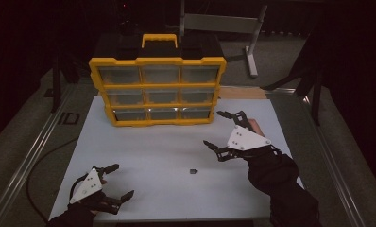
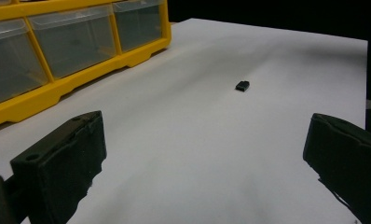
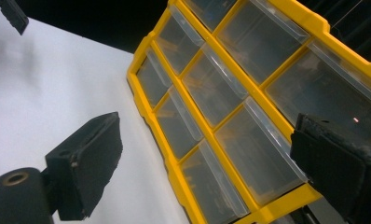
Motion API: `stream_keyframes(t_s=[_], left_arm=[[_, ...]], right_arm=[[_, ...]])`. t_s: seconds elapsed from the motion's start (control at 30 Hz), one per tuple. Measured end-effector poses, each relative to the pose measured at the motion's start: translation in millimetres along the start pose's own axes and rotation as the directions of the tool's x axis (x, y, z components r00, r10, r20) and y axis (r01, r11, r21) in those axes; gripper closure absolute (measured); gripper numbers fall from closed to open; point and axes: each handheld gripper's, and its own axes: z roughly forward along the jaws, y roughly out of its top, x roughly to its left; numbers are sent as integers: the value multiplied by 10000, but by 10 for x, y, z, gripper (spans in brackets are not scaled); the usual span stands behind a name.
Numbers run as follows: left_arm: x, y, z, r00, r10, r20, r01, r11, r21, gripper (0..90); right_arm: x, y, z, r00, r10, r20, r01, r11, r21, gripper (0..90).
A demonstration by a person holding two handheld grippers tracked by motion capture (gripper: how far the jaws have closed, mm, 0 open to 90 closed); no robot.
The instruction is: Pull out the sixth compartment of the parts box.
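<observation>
no text, label, brand or number can be read on anything here.

Small part (image 1: 193,171) lies on table (image 1: 153,156) before drawer cabinet (image 1: 158,90).

Both open tools, left tool (image 1: 116,182) and right tool (image 1: 219,130), flank a small black part (image 1: 193,171).

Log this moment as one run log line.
left gripper open, empty | right gripper open, facing drawer cabinet | small black part loose on table
</observation>
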Motion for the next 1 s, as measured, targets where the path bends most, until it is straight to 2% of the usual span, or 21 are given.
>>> stream_keyframes(t_s=[0.4,0.6,1.0], left_arm=[[4,-1,-3,10000,17,26,-17,10000,28,0],[4,-1,-5,10000,-14,61,14,10000,29,0],[2,1,-11,9999,-58,94,59,10000,-35,0]], right_arm=[[-72,6,190,9979,-636,72,635,9978,192,100],[-118,-1,295,9970,-767,80,763,9965,342,100],[-199,84,490,9884,-1504,198,1491,9872,568,122]])
